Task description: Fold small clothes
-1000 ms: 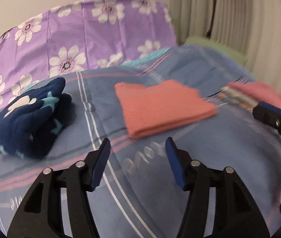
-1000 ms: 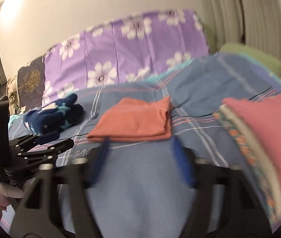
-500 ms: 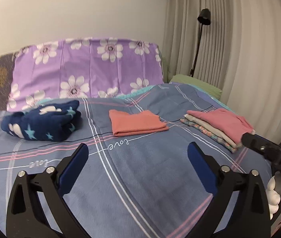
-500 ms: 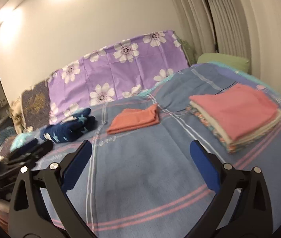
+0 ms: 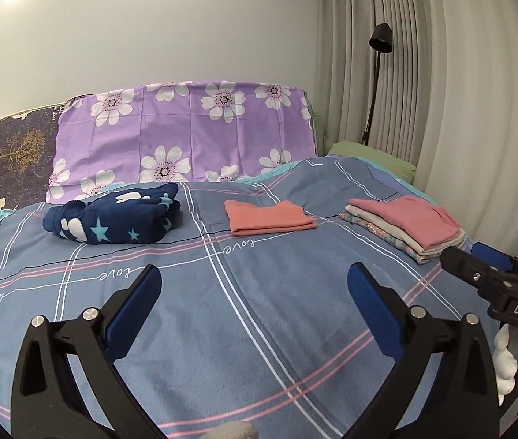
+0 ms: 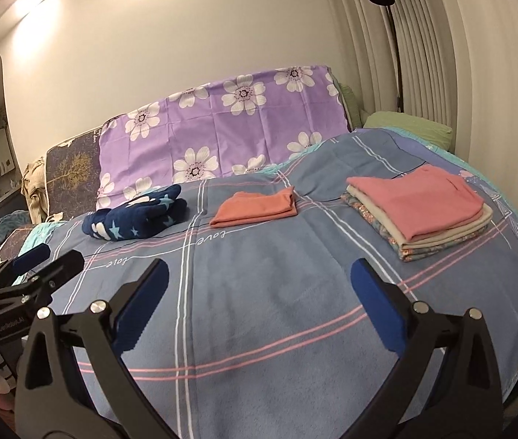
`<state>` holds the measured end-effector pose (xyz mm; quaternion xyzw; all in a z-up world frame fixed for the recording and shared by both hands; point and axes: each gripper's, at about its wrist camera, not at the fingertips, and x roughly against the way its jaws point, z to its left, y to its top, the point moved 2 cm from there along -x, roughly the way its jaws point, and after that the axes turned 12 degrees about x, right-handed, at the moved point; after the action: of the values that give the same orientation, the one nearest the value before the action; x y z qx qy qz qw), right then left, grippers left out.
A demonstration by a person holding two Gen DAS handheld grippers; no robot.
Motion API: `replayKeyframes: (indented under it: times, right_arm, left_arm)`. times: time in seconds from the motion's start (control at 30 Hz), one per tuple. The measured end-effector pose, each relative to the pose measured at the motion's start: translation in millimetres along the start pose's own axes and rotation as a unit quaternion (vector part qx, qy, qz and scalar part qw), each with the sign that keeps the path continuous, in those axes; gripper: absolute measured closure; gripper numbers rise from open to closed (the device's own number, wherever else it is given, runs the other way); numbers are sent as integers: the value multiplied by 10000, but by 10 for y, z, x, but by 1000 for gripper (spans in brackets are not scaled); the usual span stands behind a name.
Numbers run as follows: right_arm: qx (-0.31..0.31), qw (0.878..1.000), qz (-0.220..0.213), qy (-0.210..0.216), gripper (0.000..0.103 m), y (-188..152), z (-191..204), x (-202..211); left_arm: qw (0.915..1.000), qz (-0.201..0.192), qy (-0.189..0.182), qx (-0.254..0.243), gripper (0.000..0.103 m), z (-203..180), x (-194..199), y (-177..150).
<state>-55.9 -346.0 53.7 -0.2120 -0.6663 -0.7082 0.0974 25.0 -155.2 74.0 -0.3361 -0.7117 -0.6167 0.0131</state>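
- Left tool (image 5: 253, 292) and right tool (image 6: 259, 289) hover spread and empty above the bed (image 5: 259, 329).
- Folded coral garment (image 5: 268, 216) lies mid-bed, between navy star-print bundle (image 5: 112, 219) and stacked clothes (image 5: 405, 223).
- Floor lamp (image 5: 379, 40) stands before curtains (image 5: 460, 109).

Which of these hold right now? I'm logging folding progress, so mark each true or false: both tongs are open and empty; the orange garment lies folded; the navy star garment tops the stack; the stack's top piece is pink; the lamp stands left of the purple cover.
1. Left tongs and right tongs are open and empty. True.
2. The orange garment lies folded flat on the bedspread. True.
3. The navy star garment tops the stack. False: it lies bunched, apart.
4. The stack's top piece is pink. True.
5. The lamp stands left of the purple cover. False: right.
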Motion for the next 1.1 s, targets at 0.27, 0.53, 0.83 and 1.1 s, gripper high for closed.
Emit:
replayKeyframes:
  times: [0.27,0.53,0.83,1.1]
  right_arm:
    - [105,9997,214,1,2,-147,64,22]
    - [82,9995,282,-76,2,-210,63,19]
    - [236,9993,165,-249,2,-178,118,52]
    - [266,9991,164,-272,2,-156,123,42]
  left_arm:
    - [9999,118,51,-102,1,-59,80,-107]
    - [9995,154,173,-194,1,-129,125,-202]
    - [9991,-42,351,-227,1,-162,182,-174]
    - [9985,-80,426,-344,1,-166,183,-190]
